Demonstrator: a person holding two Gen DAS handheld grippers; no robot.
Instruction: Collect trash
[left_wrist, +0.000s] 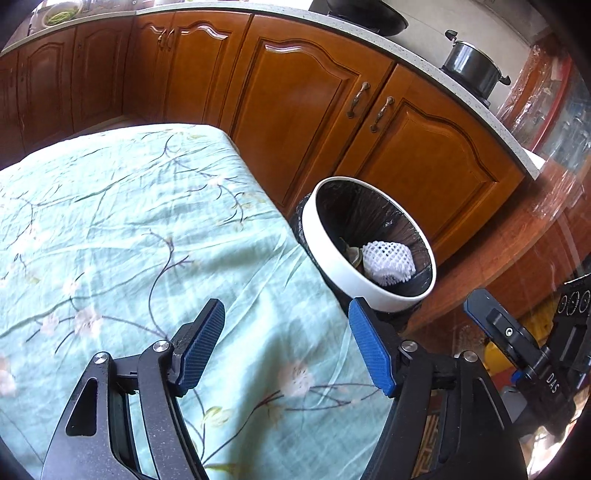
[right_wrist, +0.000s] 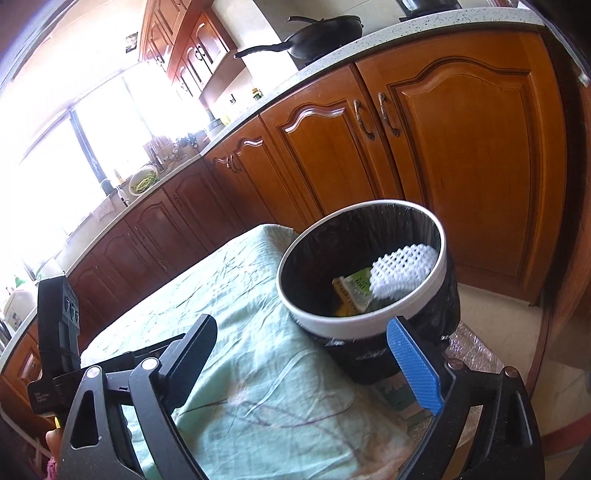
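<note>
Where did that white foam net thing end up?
The white foam net lies inside the trash bin, on its right side beside a green packet, just off the table's corner.

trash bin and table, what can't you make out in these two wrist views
- Bottom of the round white-rimmed trash bin, both views: hidden by the white foam fruit net and its near rim.
- Green and yellow packet, right wrist: partly under the net, print blurred; a sliver in the left wrist view.
- Near part of the pale green floral tablecloth, both views: covered by the open tongs.
- Bin's base, both views: behind the tablecloth or tongs.
</note>
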